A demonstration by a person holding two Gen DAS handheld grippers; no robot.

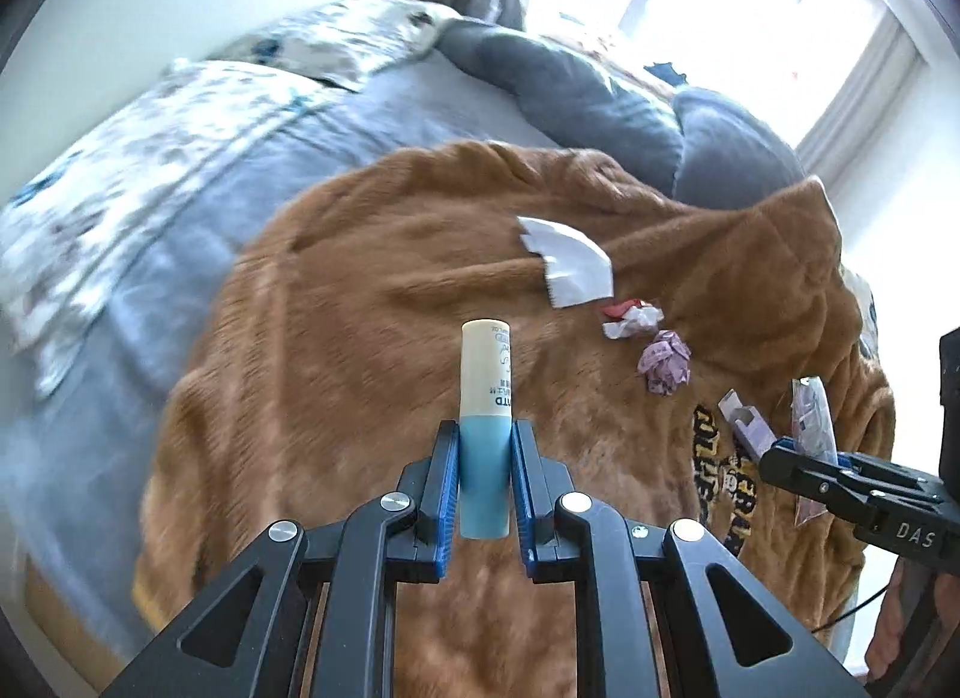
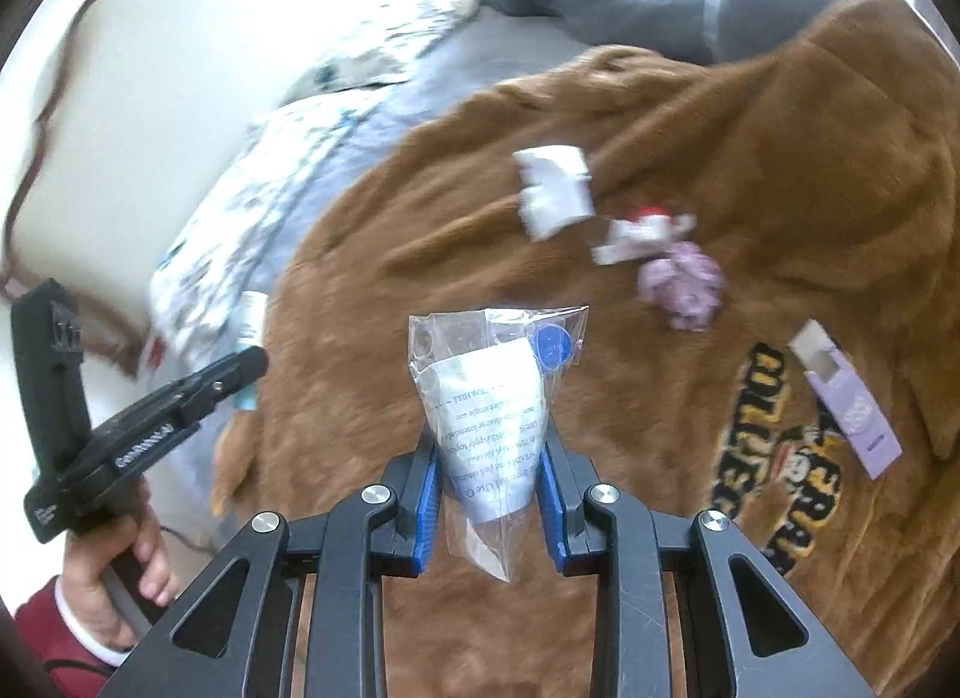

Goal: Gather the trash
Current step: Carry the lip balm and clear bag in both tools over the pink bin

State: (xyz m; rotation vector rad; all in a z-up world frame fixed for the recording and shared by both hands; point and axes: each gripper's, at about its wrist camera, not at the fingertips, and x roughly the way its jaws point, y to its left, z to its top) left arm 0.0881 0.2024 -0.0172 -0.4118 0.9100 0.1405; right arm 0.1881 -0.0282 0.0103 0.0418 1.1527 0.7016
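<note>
Ahead of you the brown blanket [image 1: 372, 290] on the bed still carries scraps: white paper [image 1: 567, 263], crumpled wads [image 1: 663, 362], a lilac carton [image 2: 846, 398], all nearer your right gripper [image 2: 489, 494]. Its jaws pinch a clear packet [image 2: 489, 392]; your left gripper [image 1: 483, 488] clamps a tube [image 1: 485, 398] standing lengthwise, pointing forward.

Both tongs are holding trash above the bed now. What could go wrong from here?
1. The left tongs pinch only the blue end of the tube, and most of it sticks out, so it may pivot or slip.
2. The right tongs squeeze a thin plastic bag, which could slide free.
3. Both tongs are full while scraps remain on the brown fleece.
</note>
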